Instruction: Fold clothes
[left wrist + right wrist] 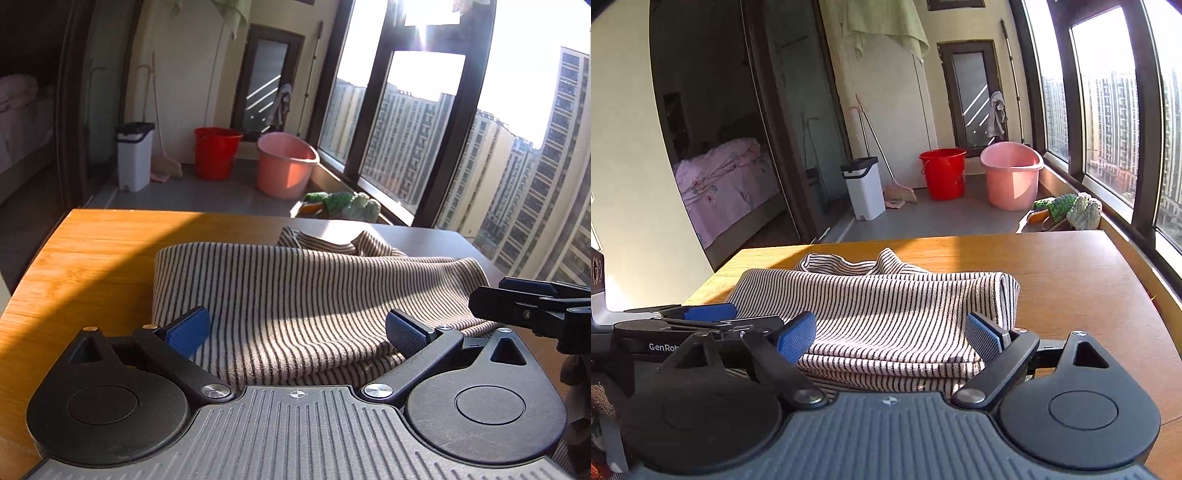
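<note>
A striped beige-and-dark garment (295, 295) lies folded in layers on the wooden table (92, 266). It also shows in the right wrist view (886, 317). My left gripper (295, 332) is open, its blue pads (192, 328) spread over the garment's near edge, holding nothing. My right gripper (890, 339) is open too, its pads (982, 338) either side of the folded near edge. The right gripper shows at the right edge of the left wrist view (532, 306). The left gripper shows at the left of the right wrist view (701, 317).
Beyond the table's far edge stand a red bucket (216, 151), a pink tub (286, 166) and a white bin (133, 155) on the floor. Windows run along the right side (1108, 122). A bedroom doorway lies at the left (727, 177).
</note>
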A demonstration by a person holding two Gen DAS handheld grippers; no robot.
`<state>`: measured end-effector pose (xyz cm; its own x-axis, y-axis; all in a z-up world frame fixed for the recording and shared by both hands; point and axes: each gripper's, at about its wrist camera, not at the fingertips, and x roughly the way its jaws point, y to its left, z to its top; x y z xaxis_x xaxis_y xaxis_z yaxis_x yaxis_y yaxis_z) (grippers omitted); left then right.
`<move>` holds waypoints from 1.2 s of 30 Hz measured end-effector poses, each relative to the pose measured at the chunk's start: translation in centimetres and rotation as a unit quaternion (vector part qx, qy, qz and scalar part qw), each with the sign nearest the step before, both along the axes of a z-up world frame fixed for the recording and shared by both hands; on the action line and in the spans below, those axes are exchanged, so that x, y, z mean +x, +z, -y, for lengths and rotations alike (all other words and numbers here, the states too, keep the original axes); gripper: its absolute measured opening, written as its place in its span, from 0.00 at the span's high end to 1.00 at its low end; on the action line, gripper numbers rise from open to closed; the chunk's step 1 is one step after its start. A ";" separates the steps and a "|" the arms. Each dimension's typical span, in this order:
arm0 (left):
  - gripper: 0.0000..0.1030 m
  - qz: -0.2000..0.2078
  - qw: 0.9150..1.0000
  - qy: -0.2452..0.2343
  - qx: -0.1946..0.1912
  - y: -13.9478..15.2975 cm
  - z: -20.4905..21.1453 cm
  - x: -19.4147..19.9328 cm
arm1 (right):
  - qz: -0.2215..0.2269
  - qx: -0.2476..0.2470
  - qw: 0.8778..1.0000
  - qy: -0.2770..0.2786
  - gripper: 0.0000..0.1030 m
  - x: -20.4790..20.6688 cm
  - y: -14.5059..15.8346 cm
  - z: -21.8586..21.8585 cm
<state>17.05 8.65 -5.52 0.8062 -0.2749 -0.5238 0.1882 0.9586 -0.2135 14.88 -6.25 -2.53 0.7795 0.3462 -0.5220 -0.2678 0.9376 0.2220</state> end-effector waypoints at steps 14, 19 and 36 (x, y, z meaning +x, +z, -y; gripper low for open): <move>0.00 -0.009 0.999 -0.027 0.032 -0.2 0.6 0.1 | 0.030 -0.039 0.999 -0.011 0.35 0.3 0.6 -0.4; 0.00 -0.008 0.999 -0.026 0.031 -0.2 0.7 0.0 | -0.012 -0.031 0.999 -0.027 0.35 4.9 -0.2 -0.3; 0.00 0.016 0.999 0.010 -0.026 1.9 -2.4 0.1 | -0.014 -0.081 0.997 0.003 0.39 0.6 -0.6 -0.8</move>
